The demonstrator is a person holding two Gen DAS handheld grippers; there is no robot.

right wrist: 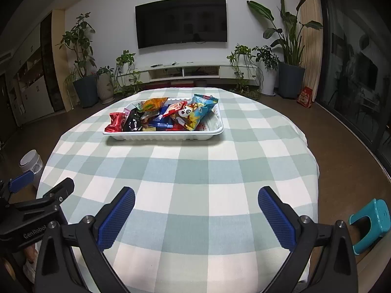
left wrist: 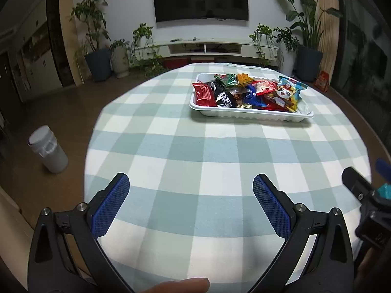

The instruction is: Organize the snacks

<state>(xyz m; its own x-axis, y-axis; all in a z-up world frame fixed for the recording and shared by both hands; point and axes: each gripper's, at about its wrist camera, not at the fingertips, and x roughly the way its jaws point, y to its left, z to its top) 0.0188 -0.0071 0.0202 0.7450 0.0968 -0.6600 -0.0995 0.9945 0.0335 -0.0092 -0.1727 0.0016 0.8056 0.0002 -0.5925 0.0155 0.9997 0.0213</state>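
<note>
Tray: white ribbed plastic tray (right wrist: 163, 133) sits far on the green-and-white checked tablecloth (right wrist: 185, 175), long axis running left-right.
Snacks: heap of coloured foil snack packets (right wrist: 161, 117) inside the tray; blue panda-print bag (right wrist: 195, 112) on top at right end, red packet (right wrist: 114, 122) at left end.
L claw: left gripper (left wrist: 190, 183) spread wide, nothing in it, low over near edge of cloth; tray lies far and to its right.
R claw: right gripper (right wrist: 196, 195) also spread wide, holding nothing; tray lies far and slightly left, nearly straight ahead.
Nearer arm: prob. the right one, as tray looks more centred for it.
Loose snacks: none seen on the cloth; both claws well apart from tray.
Stage: likely at or near the end, judging by the full tray.
</note>
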